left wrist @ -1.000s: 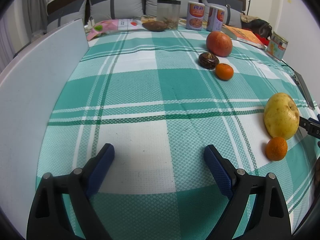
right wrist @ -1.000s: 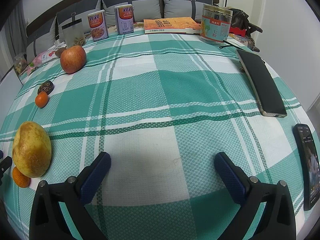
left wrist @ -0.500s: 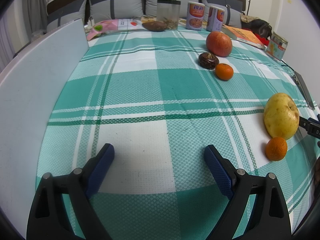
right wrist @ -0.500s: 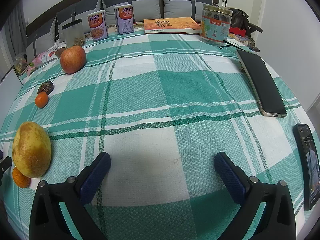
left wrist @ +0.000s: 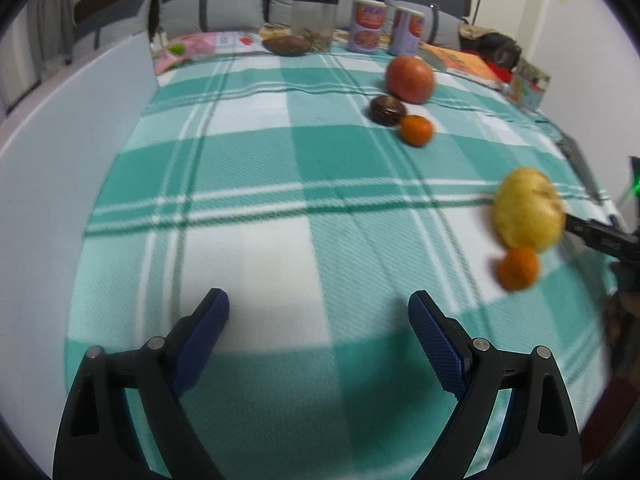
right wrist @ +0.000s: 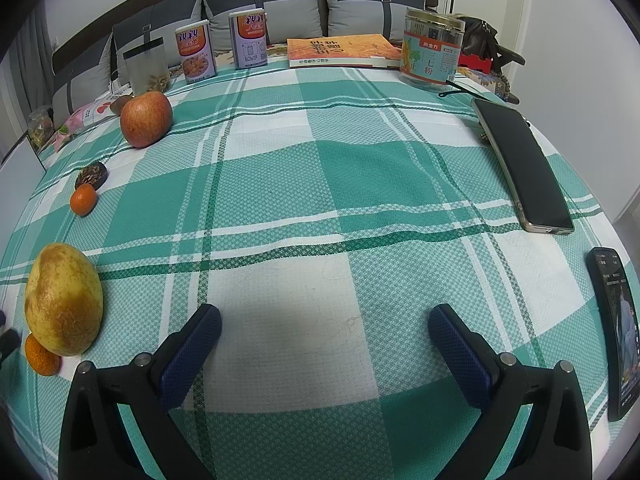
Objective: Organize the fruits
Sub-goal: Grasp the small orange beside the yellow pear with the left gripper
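On the green checked cloth lie a yellow pear (left wrist: 528,210) (right wrist: 63,299), a small orange (left wrist: 518,268) (right wrist: 41,354) touching it, a red apple (left wrist: 410,79) (right wrist: 146,119), a dark brown fruit (left wrist: 387,110) (right wrist: 92,175) and a second small orange (left wrist: 417,130) (right wrist: 83,199). My left gripper (left wrist: 318,318) is open and empty, low over the cloth, left of the pear. My right gripper (right wrist: 325,332) is open and empty, right of the pear.
A white board (left wrist: 60,168) stands along the left edge. Two cans (right wrist: 194,56), a clear jar (right wrist: 146,66), a book (right wrist: 344,50) and a tin (right wrist: 430,56) line the back. A tablet (right wrist: 520,168) and a phone (right wrist: 616,332) lie at the right.
The left gripper has shifted, its view now blurred; the fruits appear slightly nearer and further left. The right gripper has barely moved. Both stay open.
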A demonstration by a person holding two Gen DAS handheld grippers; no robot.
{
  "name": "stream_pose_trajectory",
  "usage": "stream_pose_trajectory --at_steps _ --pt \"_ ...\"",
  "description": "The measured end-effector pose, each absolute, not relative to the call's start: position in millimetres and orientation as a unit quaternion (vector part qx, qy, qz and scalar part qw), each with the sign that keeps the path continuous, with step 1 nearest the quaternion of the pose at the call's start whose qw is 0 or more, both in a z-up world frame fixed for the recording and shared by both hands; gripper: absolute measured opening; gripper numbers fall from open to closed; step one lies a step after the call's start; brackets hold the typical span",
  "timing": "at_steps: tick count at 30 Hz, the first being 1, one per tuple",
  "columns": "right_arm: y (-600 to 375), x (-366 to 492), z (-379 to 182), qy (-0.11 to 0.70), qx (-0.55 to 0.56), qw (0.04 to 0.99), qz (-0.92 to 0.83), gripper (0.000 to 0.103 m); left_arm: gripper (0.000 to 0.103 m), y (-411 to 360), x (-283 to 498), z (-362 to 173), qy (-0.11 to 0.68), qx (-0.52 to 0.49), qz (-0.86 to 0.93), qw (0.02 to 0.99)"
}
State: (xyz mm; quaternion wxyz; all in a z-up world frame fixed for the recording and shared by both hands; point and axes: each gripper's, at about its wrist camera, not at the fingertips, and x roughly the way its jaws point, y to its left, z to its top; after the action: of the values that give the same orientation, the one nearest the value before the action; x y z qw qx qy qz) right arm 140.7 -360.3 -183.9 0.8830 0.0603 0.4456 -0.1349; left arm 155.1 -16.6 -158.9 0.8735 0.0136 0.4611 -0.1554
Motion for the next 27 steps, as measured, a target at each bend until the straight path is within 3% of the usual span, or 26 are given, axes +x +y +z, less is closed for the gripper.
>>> stream_pose_trajectory --at_steps 4,15,18,22,23,24,27 --pt "-360 141 -184 0.446 0.06 0.883 -0.135 0.103 0.092 -32 135 -145 0.459 -0.015 -0.217 0.862" --pt "-360 141 -184 0.446 0.06 0.883 -0.135 0.103 0.09 -119 132 -140 0.44 0.061 -0.293 0.847" --pt "-360 141 -184 0.446 0.06 0.883 -0.134 0.103 0.07 -120 137 -146 0.447 0.055 -0.291 0.844" --pt "-360 141 -184 0.446 0.06 0.883 -0.134 0.103 0.057 -122 137 -150 0.446 0.06 -0.299 0.842" --pt "-360 141 -184 0.446 0.06 0.883 -0.134 0.103 0.05 -124 135 -150 0.443 0.062 -0.304 0.841" --pt "-360 141 -184 0.446 0.06 0.883 -0.134 0.103 0.031 -125 133 -151 0.44 0.066 -0.31 0.84" --pt "-360 141 -184 0.446 0.06 0.883 -0.134 0.103 0.03 -123 132 -149 0.437 0.064 -0.307 0.843"
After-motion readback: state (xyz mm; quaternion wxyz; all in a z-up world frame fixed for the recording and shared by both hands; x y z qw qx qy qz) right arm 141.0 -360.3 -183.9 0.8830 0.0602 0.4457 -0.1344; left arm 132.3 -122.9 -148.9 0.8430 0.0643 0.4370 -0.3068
